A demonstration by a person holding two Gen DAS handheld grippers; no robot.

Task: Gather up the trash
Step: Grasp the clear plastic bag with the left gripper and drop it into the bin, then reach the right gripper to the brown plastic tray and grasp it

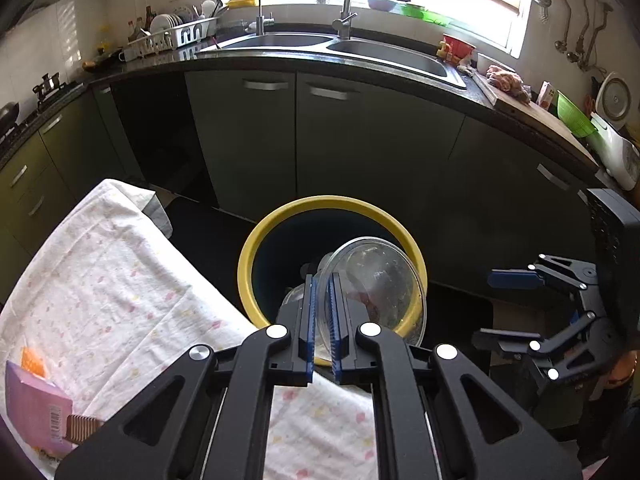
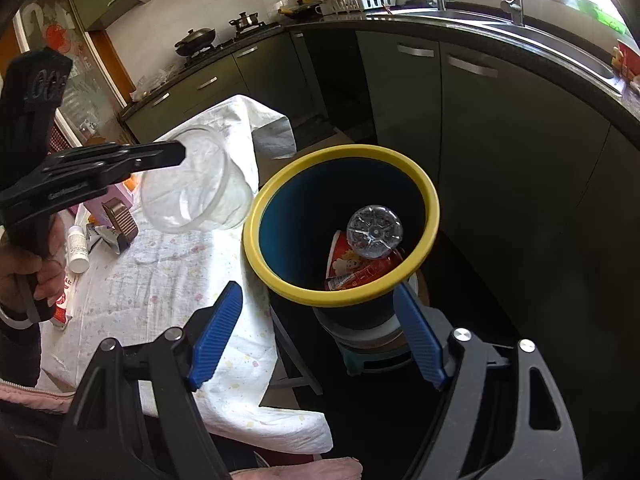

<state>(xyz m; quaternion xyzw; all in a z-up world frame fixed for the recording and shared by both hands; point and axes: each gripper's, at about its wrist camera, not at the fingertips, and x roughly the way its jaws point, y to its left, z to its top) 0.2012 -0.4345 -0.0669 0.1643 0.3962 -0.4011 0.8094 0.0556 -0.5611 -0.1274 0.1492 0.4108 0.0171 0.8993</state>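
Left gripper: we see its blue pads pressed together on the rim of a clear plastic bowl; the jaws are clamped, gripping the bowl wall between them.
Clear plastic bowl: we see it held tilted in the air, at the near-left edge of the bin's mouth in the right wrist view, overlapping the yellow rim in the left wrist view. Reddish residue shows inside it.
Right gripper: we see its two blue pads standing wide apart with nothing between them; it hangs near the bin, pointing down at the near rim.
Hand: we see a person's hand wrapped around the left gripper's handle, at the left of the right wrist view.
Table: we see it covered with a white patterned cloth, to the left of the bin and just beside it.
Table items: we note a pink box, a small white bottle and a brown ribbed piece lying on the cloth, left of the bowl.
Bin: we see a dark round container with a yellow rim, standing on the floor between the table and the cabinets.
Bin contents: we see a clear plastic bottle, base up, resting on a red printed cup.
Cabinets: we see dark green doors beyond the bin.
Sink: we see a double steel basin in the far counter, under a bright window.
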